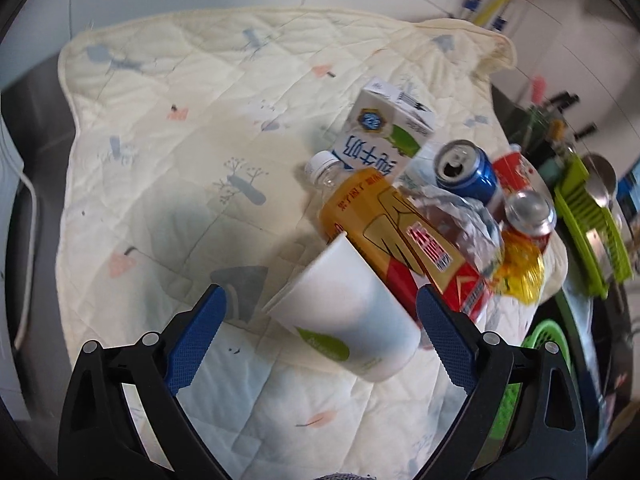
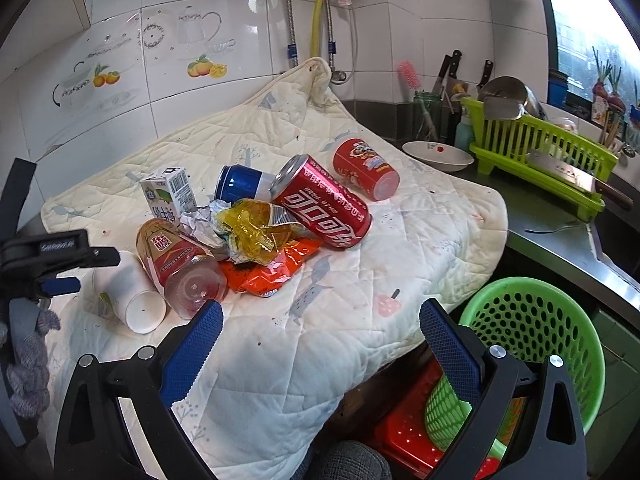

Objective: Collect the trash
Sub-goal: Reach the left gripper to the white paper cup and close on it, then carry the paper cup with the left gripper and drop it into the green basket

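Observation:
A pile of trash lies on a cream quilted cloth (image 2: 360,280): a white paper cup (image 1: 344,316) (image 2: 132,296) on its side, a tea bottle (image 1: 400,232) (image 2: 176,260), a milk carton (image 1: 380,128) (image 2: 168,196), a blue can (image 1: 464,172) (image 2: 240,184), a red cola can (image 2: 320,204), a red snack cup (image 2: 364,168), and crumpled yellow and orange wrappers (image 2: 260,248). My left gripper (image 1: 320,308) is open, its jaws on either side of the paper cup without closing on it. My right gripper (image 2: 320,320) is open and empty, above the cloth's near edge.
A green perforated basket (image 2: 532,340) stands below the counter edge at the right, above a red crate (image 2: 404,440). A green dish rack (image 2: 540,160) with a cleaver, a white bowl (image 2: 436,156) and knives sit on the counter. A tiled wall stands behind.

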